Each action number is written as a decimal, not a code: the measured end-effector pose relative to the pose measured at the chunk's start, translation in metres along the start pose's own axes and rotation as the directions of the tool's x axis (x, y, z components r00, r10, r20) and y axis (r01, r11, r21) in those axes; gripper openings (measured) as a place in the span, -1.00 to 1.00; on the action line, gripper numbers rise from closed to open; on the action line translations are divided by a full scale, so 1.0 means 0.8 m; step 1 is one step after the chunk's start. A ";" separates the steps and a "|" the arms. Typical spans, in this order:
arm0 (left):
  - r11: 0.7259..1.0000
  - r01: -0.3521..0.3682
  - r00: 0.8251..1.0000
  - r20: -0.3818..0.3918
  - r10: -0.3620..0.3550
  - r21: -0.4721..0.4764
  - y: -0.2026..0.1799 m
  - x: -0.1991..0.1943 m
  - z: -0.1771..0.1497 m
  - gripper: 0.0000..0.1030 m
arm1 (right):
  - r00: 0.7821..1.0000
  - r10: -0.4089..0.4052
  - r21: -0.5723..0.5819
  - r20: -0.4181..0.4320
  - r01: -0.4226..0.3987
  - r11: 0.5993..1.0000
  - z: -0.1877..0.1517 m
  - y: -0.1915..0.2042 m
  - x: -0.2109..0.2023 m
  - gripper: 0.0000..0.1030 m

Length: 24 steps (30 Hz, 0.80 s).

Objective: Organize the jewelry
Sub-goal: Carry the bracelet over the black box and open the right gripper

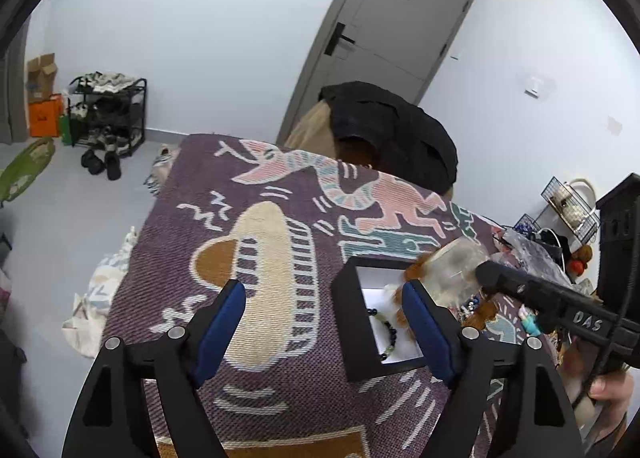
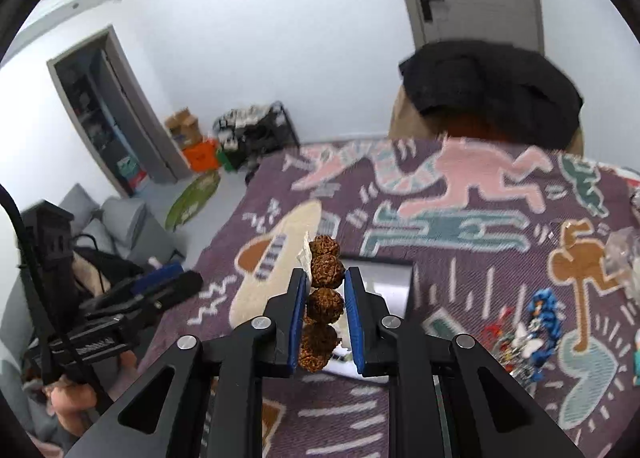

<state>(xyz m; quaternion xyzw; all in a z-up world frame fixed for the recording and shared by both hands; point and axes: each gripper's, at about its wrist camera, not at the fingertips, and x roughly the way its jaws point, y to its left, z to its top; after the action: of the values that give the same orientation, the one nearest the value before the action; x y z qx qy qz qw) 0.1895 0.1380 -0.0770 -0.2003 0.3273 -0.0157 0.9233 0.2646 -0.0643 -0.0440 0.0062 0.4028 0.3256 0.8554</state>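
A black jewelry box point(image 1: 352, 342) with a white lining lies on the patterned cloth; a dark and green bead bracelet point(image 1: 390, 332) lies inside it. My left gripper point(image 1: 324, 290) is open and empty, hovering just left of the box. My right gripper point(image 2: 326, 278) is shut on a brown rough-bead bracelet point(image 2: 326, 298) inside a clear plastic bag, held above the box point(image 2: 394, 274). From the left wrist view the right gripper point(image 1: 484, 274) holds the bag with brown beads point(image 1: 452, 264) over the box's far right corner.
A pile of loose jewelry, with a blue bracelet point(image 2: 544, 316) and colourful pieces, lies on the cloth point(image 2: 460, 217) right of the box. Clear bags point(image 2: 622, 254) lie further right. A chair with a black jacket point(image 1: 394, 129) stands behind the table.
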 end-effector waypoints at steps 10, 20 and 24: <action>1.000 -0.005 1.000 0.015 0.005 0.017 -0.014 -0.003 -0.004 0.79 | 0.998 -0.067 0.080 0.021 0.065 0.995 -0.018 -0.035 -0.022 0.40; 0.996 0.041 0.999 -0.012 -0.040 0.080 -0.060 0.009 -0.009 0.80 | 0.993 -0.115 0.188 0.015 0.110 0.976 -0.044 -0.099 -0.055 0.40; 0.992 0.058 0.998 -0.021 -0.056 0.108 -0.081 0.014 -0.013 0.80 | 0.991 -0.130 0.228 0.016 0.123 0.966 -0.054 -0.124 -0.066 0.40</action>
<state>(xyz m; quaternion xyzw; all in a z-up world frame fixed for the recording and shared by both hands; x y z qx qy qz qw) 0.1984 0.0727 -0.0662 -0.1589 0.3282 -0.0614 0.9291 0.2652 -0.1829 -0.0643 0.0832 0.4236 0.2221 0.8743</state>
